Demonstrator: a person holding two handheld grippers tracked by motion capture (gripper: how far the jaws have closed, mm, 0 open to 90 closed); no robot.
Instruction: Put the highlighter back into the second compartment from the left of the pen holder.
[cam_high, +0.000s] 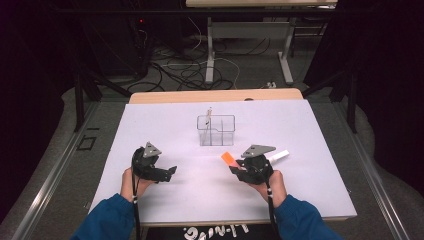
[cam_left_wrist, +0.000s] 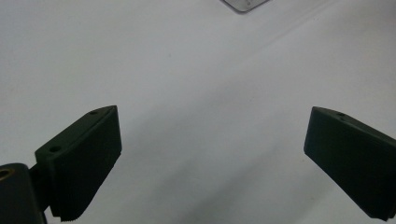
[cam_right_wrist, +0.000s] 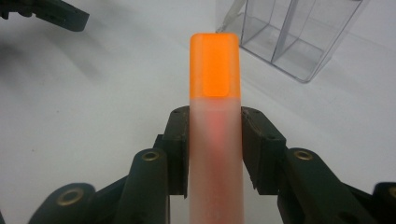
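**Right gripper view: marker clamped, organizer ahead**

My right gripper (cam_right_wrist: 215, 140) has both jaws pressed on a frosted marker (cam_right_wrist: 215, 154), its orange cap (cam_right_wrist: 215, 65) pointing toward the clear divided organizer (cam_right_wrist: 299, 37) nearby. On the high view I see my left gripper (cam_high: 167, 172) resting over the white table (cam_high: 300, 125), jaws spread wide with nothing between them.
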